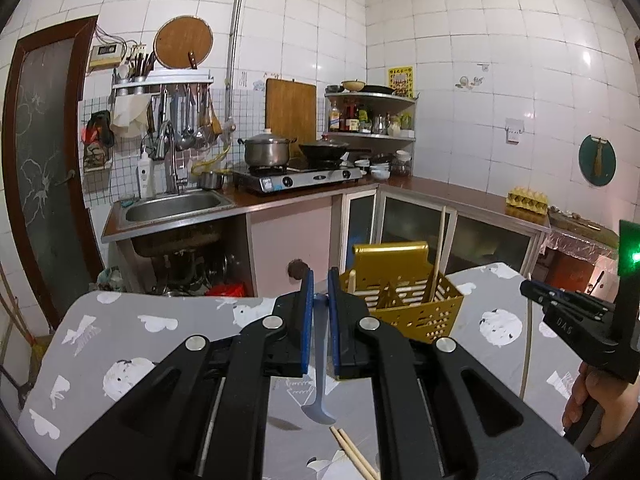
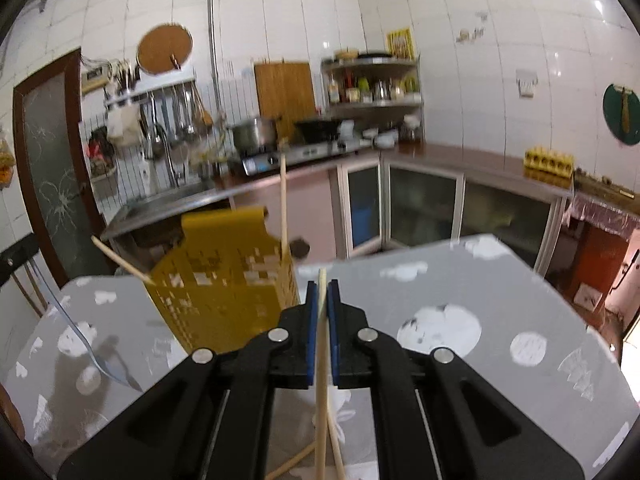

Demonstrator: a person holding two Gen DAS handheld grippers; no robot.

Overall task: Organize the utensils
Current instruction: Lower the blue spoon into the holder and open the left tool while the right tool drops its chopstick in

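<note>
A gold perforated utensil holder [image 1: 404, 300] stands on the grey patterned table [image 1: 160, 332], with wooden chopsticks [image 1: 437, 256] upright in it. My left gripper [image 1: 321, 284] is shut on a blue spoon [image 1: 320, 380] that hangs bowl-down above the table, left of the holder. My right gripper [image 2: 322, 292] is shut on a pair of wooden chopsticks [image 2: 321, 380], right of the holder [image 2: 224, 280]. The right gripper also shows at the left wrist view's right edge [image 1: 532, 290]. The spoon shows at the right wrist view's left [image 2: 100, 360].
Two loose chopsticks [image 1: 352, 454] lie on the table below the left gripper. Another chopstick [image 2: 288, 464] lies under the right gripper. Behind the table are a sink [image 1: 172, 204], a stove with pots [image 1: 296, 172] and a counter with an egg tray [image 1: 527, 200].
</note>
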